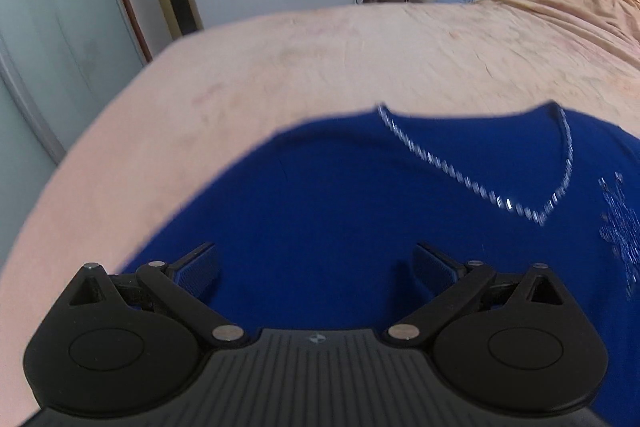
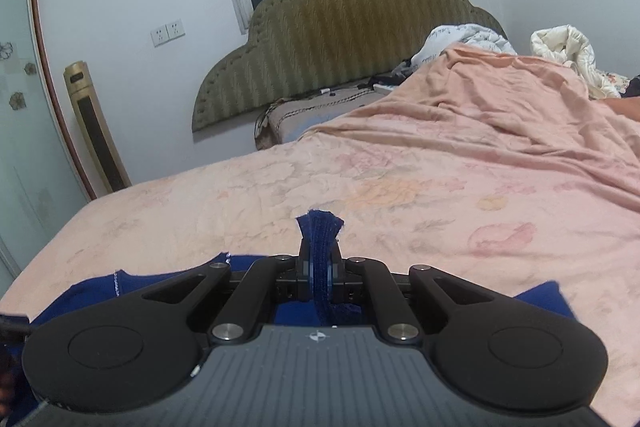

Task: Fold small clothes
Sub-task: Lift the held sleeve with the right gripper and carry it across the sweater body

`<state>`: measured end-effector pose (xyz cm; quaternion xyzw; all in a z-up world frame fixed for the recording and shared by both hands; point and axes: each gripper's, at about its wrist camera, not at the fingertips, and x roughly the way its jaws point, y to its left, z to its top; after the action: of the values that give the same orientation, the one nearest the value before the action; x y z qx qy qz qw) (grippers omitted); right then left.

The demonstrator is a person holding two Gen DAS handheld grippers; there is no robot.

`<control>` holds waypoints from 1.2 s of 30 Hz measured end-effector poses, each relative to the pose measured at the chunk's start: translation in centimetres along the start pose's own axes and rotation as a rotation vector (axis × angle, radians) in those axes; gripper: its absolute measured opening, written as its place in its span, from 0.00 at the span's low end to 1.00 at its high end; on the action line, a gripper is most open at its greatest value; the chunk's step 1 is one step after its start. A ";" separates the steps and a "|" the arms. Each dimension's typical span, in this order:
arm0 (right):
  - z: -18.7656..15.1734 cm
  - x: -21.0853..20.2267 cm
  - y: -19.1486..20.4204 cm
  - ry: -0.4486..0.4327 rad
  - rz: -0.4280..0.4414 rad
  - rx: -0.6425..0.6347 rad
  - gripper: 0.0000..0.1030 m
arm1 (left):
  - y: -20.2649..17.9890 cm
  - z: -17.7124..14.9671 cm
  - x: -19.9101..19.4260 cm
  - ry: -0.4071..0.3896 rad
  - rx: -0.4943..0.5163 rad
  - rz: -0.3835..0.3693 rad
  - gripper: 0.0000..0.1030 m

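Observation:
A royal-blue top (image 1: 360, 195) with a sparkly V-neck trim (image 1: 472, 183) lies flat on the pink bed cover (image 1: 280, 67). My left gripper (image 1: 316, 267) is open, its fingers wide apart just above the top's left part, neckline ahead to the right. My right gripper (image 2: 320, 267) is shut on a bunched edge of the blue top (image 2: 320, 227), which sticks up between the fingers. More of the top spreads below it on both sides (image 2: 536, 295).
The pink floral bed cover (image 2: 400, 187) stretches ahead with rumpled folds at the right. An olive padded headboard (image 2: 340, 27), a gold tower fan (image 2: 96, 131) and a glass door (image 1: 48, 27) stand behind. Bedding (image 2: 568, 47) is piled far right.

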<state>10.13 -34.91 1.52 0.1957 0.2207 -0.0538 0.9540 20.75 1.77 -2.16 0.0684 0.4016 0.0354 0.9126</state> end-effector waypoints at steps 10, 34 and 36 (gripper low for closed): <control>0.4 2.4 5.1 -0.013 -0.029 -0.092 0.10 | 0.1 -2.4 -0.6 0.006 -0.016 -0.016 1.00; -4.0 7.0 19.9 0.080 0.116 -0.338 0.11 | 1.3 -6.7 -4.1 -0.102 0.030 0.049 1.00; -4.4 7.0 21.2 0.078 0.130 -0.361 0.10 | 1.3 -7.7 -4.6 -0.120 0.047 0.069 1.00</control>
<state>18.66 -13.88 2.20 0.0374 0.2504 0.0560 0.9658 11.94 3.24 -3.72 0.1057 0.3442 0.0530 0.9314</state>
